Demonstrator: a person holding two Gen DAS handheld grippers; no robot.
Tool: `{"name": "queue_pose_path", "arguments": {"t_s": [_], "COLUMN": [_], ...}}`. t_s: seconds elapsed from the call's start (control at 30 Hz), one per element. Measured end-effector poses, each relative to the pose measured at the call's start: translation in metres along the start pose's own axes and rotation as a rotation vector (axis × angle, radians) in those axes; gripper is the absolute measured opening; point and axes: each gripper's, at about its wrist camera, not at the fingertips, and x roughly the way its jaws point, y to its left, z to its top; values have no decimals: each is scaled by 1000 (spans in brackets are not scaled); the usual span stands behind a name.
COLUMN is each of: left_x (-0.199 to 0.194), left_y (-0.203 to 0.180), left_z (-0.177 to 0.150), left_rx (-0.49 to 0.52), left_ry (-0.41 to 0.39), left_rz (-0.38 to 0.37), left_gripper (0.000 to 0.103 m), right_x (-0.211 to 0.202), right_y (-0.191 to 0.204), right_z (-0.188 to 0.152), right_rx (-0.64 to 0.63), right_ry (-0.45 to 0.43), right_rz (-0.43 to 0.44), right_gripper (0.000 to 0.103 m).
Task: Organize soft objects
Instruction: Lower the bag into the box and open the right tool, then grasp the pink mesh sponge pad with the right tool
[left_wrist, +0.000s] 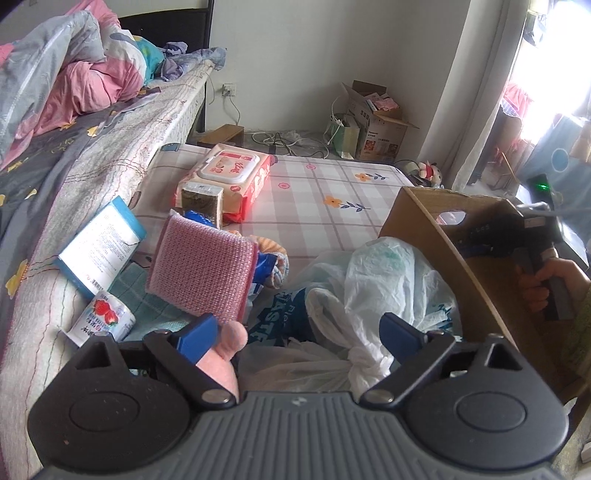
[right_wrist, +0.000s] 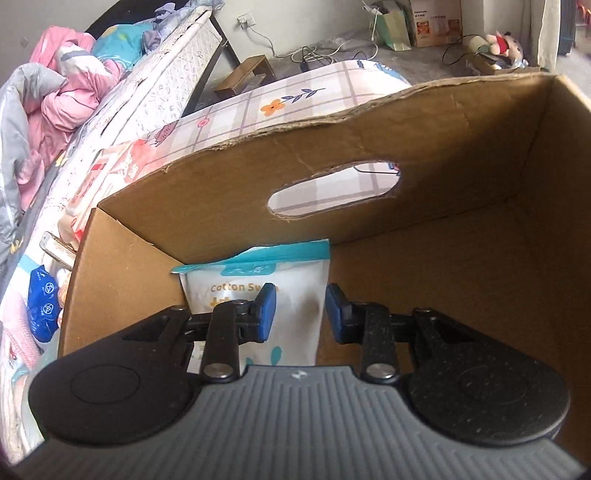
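My left gripper (left_wrist: 297, 326) stands wide open over a heap of soft things on the flowered mat (left_wrist: 314, 206). Crumpled white plastic bags (left_wrist: 388, 280) lie between its fingers, not pinched. A pink plush piece (left_wrist: 221, 354) rests against the left finger. Just ahead leans a pink scouring sponge (left_wrist: 203, 266). My right gripper (right_wrist: 301, 299) is down inside the cardboard box (right_wrist: 369, 140). Its jaws stand a little apart over a white and teal cotton swab pouch (right_wrist: 295, 273) that leans in the box's corner, and the pads do not press on it.
A wet wipes pack (left_wrist: 229, 173), a blue and white carton (left_wrist: 99, 247) and a strawberry tissue pack (left_wrist: 103, 317) lie by the bed's edge (left_wrist: 110, 155). The box (left_wrist: 443, 229) stands right of the heap, with a hand (left_wrist: 543, 284) behind it. Cables and boxes sit along the far wall.
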Motion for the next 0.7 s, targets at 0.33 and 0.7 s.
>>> {"name": "queue_pose_path", "arguments": {"t_s": [0.33, 0.7], "left_x": [-47, 7], "left_y": [47, 88], "left_z": [-26, -14], "left_rx": [19, -104], "left_ry": [-126, -31], "left_rz": [92, 21], "left_gripper": [96, 72], "right_x": [-132, -168], "right_y": [27, 185], "right_z": [-20, -43], "right_rx": [-31, -260], "right_ry": [-201, -160], "right_rz": [-5, 354], "right_gripper": [45, 47]}}
